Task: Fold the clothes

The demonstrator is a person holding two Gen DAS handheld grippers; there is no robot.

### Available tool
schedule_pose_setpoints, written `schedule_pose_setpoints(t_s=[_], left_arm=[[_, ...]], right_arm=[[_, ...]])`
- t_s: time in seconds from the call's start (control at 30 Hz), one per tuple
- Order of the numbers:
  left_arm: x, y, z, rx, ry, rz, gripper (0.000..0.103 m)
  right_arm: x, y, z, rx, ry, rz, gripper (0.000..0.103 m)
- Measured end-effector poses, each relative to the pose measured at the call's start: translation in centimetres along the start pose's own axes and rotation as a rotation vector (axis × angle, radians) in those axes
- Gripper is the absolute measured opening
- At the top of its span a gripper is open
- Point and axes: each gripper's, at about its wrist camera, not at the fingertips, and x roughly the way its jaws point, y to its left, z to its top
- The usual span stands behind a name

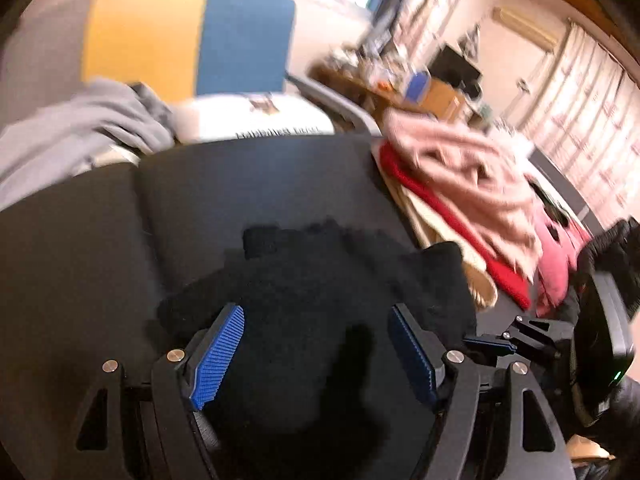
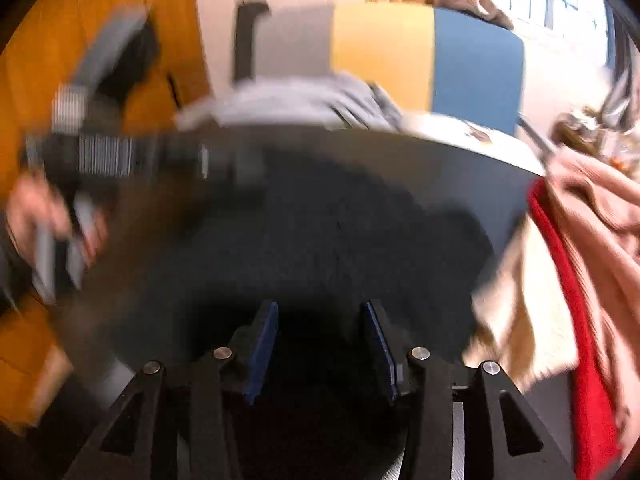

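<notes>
A black knitted garment (image 1: 320, 288) lies on the dark table (image 1: 240, 184), right in front of my left gripper (image 1: 316, 352), which is open with its blue pads on either side of the cloth. In the right wrist view the same black garment (image 2: 328, 240) spreads blurred ahead of my right gripper (image 2: 320, 344), which is open; dark cloth sits between its pads. The right gripper (image 1: 520, 340) also shows at the right edge of the left wrist view. The left gripper (image 2: 96, 156) appears blurred at the left of the right wrist view.
A pile of pink (image 1: 472, 176), red (image 1: 404, 176) and cream clothes lies on the right of the table. Grey (image 1: 80, 128) and white (image 1: 256, 120) garments lie at the far side. A yellow and blue panel (image 1: 188, 36) stands behind. Both views are motion-blurred.
</notes>
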Motion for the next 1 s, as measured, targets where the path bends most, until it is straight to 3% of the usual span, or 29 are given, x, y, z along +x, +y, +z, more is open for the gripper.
schedule_pose_setpoints(t_s=[0.07, 0.2, 0.67, 0.8, 0.87, 0.9, 0.93, 0.97, 1.0], left_arm=[[2.5, -0.1, -0.1, 0.019, 0.071, 0.035, 0.078], [3.0, -0.4, 0.0, 0.02, 0.056, 0.066, 0.08], [0.5, -2.6, -0.5, -0.016, -0.068, 0.224, 0.079], [-2.1, -3.0, -1.5, -0.046, -0.103, 0.204, 0.079], [-3.2, -2.7, -2.2, -0.08, -0.115, 0.181, 0.079], [-3.9, -2.2, -2.8, -0.109, -0.12, 0.157, 0.08], [-4.5, -1.4, -3.4, -0.148, -0.125, 0.119, 0.08], [-5.1, -0.5, -3.9, -0.187, -0.13, 0.079, 0.081], [-5.7, 0.5, -4.4, -0.234, -0.131, 0.031, 0.081]], right_arm=[[-0.2, -0.6, -2.4, 0.006, -0.058, -0.011, 0.049], [-0.3, -1.2, -3.2, 0.049, -0.096, 0.02, 0.052], [-1.1, -1.9, -4.4, 0.068, -0.137, 0.034, 0.054], [-1.1, -1.7, -4.6, 0.073, -0.149, 0.025, 0.056], [-1.3, -1.5, -4.5, 0.078, -0.142, 0.024, 0.062], [-1.5, -1.4, -4.4, 0.083, -0.13, 0.036, 0.072], [-1.6, -1.4, -4.2, 0.091, -0.097, 0.054, 0.096], [-1.6, -1.4, -4.0, 0.105, -0.035, 0.083, 0.103], [-1.8, -1.6, -3.9, 0.129, 0.013, 0.11, 0.103]])
